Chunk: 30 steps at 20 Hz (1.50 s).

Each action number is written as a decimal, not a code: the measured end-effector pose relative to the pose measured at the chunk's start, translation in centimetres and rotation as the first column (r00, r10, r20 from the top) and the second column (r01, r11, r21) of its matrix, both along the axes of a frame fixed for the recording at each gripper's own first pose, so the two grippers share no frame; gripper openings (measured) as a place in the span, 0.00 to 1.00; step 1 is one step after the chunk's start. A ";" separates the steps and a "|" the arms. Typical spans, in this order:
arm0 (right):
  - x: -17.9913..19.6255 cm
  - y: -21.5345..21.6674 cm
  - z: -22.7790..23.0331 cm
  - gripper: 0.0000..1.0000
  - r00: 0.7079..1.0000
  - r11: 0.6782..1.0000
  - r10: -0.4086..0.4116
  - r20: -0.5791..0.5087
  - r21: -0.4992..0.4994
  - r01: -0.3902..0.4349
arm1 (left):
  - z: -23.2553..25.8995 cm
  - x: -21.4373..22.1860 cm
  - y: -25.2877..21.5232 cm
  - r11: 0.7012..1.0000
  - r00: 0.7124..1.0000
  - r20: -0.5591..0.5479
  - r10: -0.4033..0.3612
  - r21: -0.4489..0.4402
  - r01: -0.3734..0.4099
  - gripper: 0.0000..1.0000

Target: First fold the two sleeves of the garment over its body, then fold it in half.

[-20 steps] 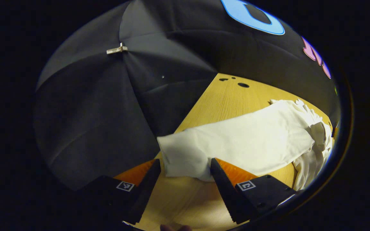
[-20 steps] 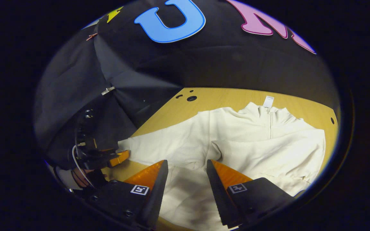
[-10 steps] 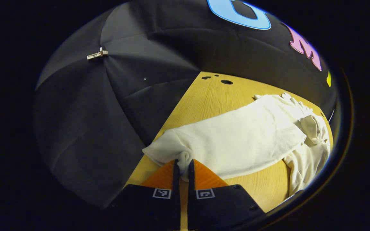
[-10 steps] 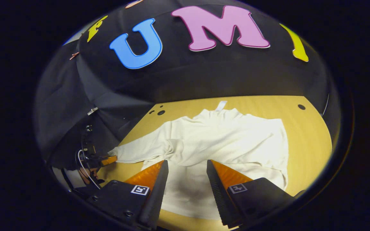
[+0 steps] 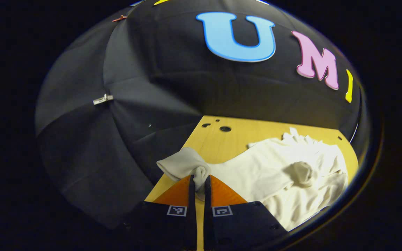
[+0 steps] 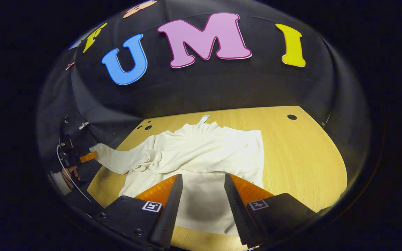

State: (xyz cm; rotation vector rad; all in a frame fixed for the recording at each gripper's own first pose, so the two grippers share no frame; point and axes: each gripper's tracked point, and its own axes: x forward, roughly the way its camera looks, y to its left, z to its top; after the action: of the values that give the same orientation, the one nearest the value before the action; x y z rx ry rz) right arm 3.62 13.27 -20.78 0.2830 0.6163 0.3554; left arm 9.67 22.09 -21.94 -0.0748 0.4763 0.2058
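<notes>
On table (image 6: pixel 302 153), garment (image 6: pixel 218 153): one sleeve looks folded; left gripper (image 5: pixel 198 183) pinches other sleeve's cuff (image 5: pixel 187 165), lifted; right gripper (image 6: pixel 202 181) spread, empty; halving fold not yet done.

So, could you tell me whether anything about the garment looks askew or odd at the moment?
Only mildly. The white zip-neck pullover lies flat on the wooden table, but fabric is rumpled and bunched where one sleeve meets the body. That sleeve's cuff is pinched in the left tool. The right tool hovers open.
</notes>
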 end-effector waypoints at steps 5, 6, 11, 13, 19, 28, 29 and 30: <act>0.4 -2.5 -0.9 0.77 1.000 1.000 -0.032 -0.001 0.000 0.032 | 5.4 2.2 -7.4 0.997 0.994 0.085 -0.071 -0.037 0.074 0.12; 0.6 -3.2 -1.1 0.80 0.999 0.999 -0.039 0.003 -0.008 0.039 | 6.1 2.6 -8.9 0.995 0.991 0.097 -0.091 -0.032 0.095 0.12; 0.6 -6.2 -1.9 0.90 0.998 0.998 -0.064 -0.007 -0.028 0.064 | 7.6 4.1 -16.4 0.982 0.977 0.113 -0.180 -0.044 0.186 0.12; 0.5 -7.2 -2.5 0.94 0.997 0.997 -0.072 -0.019 -0.032 0.072 | 7.3 4.2 -19.0 0.975 0.972 0.113 -0.208 -0.053 0.215 0.12; 0.3 -8.9 -3.6 0.96 0.994 0.995 -0.095 -0.047 -0.017 0.094 | 7.3 4.9 -25.5 0.954 0.952 0.109 -0.286 -0.062 0.294 0.12; 0.1 -12.0 -5.1 0.96 0.989 0.992 -0.122 -0.083 -0.003 0.122 | 2.6 6.0 -36.0 0.908 0.914 0.053 -0.403 -0.104 0.406 0.12; 0.1 -12.3 -5.2 0.96 0.988 0.992 -0.125 -0.086 -0.001 0.125 | 1.8 6.2 -36.9 0.904 0.910 0.038 -0.414 -0.103 0.415 0.12; 0.2 -12.6 -5.3 0.96 0.988 0.992 -0.128 -0.088 0.001 0.128 | 0.9 6.2 -38.1 0.899 0.904 0.023 -0.426 -0.100 0.426 0.12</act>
State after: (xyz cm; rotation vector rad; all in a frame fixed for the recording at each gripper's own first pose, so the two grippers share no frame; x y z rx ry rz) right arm 3.81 0.69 -26.11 0.3443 0.6801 0.2221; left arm 15.88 -15.96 -20.99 -0.0693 0.4911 -0.2515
